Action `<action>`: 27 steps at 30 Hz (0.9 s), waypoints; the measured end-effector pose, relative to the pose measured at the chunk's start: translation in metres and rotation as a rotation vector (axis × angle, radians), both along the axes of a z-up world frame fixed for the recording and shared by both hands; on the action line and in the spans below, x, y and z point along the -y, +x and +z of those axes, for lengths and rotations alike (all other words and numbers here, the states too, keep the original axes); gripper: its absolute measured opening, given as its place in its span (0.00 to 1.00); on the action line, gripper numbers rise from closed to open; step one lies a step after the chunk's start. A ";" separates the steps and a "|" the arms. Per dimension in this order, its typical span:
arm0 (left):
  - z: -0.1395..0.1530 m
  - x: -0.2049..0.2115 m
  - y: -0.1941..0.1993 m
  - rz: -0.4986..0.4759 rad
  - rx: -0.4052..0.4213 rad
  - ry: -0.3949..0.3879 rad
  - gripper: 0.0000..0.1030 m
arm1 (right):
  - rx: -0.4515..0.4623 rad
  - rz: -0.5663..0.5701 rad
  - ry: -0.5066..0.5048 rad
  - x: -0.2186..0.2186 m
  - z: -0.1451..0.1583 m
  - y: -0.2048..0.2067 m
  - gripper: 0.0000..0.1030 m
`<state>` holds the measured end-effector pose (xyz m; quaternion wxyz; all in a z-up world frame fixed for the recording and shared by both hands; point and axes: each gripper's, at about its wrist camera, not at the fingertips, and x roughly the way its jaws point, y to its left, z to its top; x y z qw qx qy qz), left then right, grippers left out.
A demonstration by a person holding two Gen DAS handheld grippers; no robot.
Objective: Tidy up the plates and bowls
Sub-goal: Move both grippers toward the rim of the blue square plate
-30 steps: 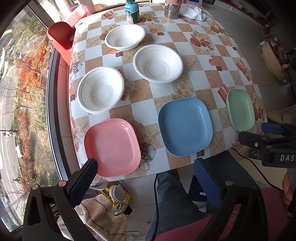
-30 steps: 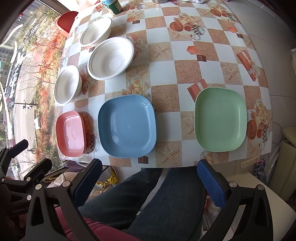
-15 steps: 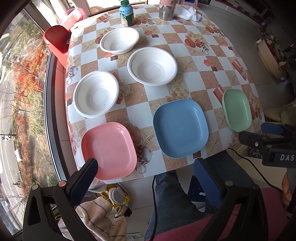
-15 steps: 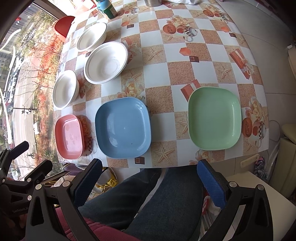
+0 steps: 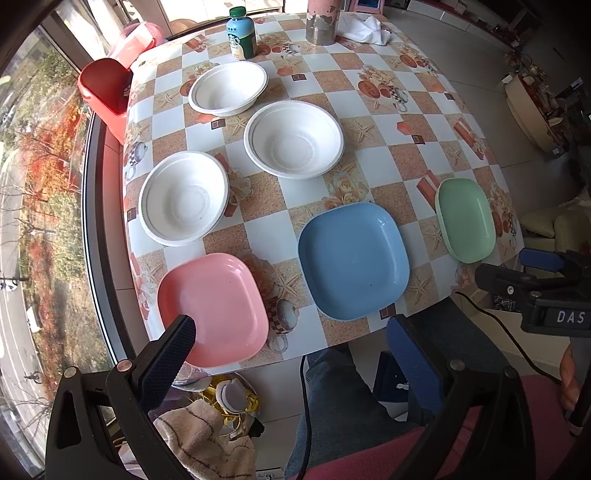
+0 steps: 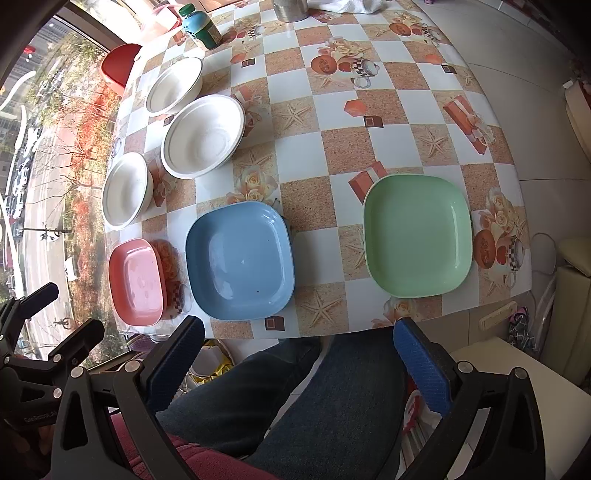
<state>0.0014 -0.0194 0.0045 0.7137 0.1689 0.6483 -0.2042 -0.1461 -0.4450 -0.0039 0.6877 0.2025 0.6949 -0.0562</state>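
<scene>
White letters "DAS", cut off at frame edge, on black body of right tool (image 5: 543,266), seen from left wrist view. Bottle (image 5: 242,35) at far end of bench: round logo on label, lettering too small to read.

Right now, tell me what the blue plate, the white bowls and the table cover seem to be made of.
Blue plate: probably plastic or melamine, glossy, with soft window glare on its surface.
White bowls: matte, slightly grainy, with pressed rings; likely moulded paper pulp or foam, disposable by the look.
Table cover: apparently printed vinyl or oilcloth, smooth with a faint sheen, bending over the table edge.
</scene>
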 end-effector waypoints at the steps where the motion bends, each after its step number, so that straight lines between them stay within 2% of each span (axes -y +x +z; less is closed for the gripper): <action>1: -0.001 0.000 0.000 -0.003 -0.008 0.001 1.00 | -0.005 -0.001 -0.002 -0.001 -0.001 -0.001 1.00; 7: -0.015 -0.003 -0.005 0.002 -0.065 0.006 1.00 | -0.037 0.001 -0.012 -0.006 -0.007 -0.007 1.00; 11: -0.031 -0.002 -0.013 0.011 -0.119 0.018 1.00 | -0.085 0.031 -0.015 -0.011 -0.020 -0.012 1.00; 14: -0.034 -0.005 -0.018 0.018 -0.129 0.030 1.00 | -0.128 0.027 -0.006 -0.009 -0.031 -0.018 1.00; 27: -0.087 -0.025 -0.020 0.106 -0.205 0.147 1.00 | -0.230 0.061 0.077 -0.023 -0.085 -0.030 1.00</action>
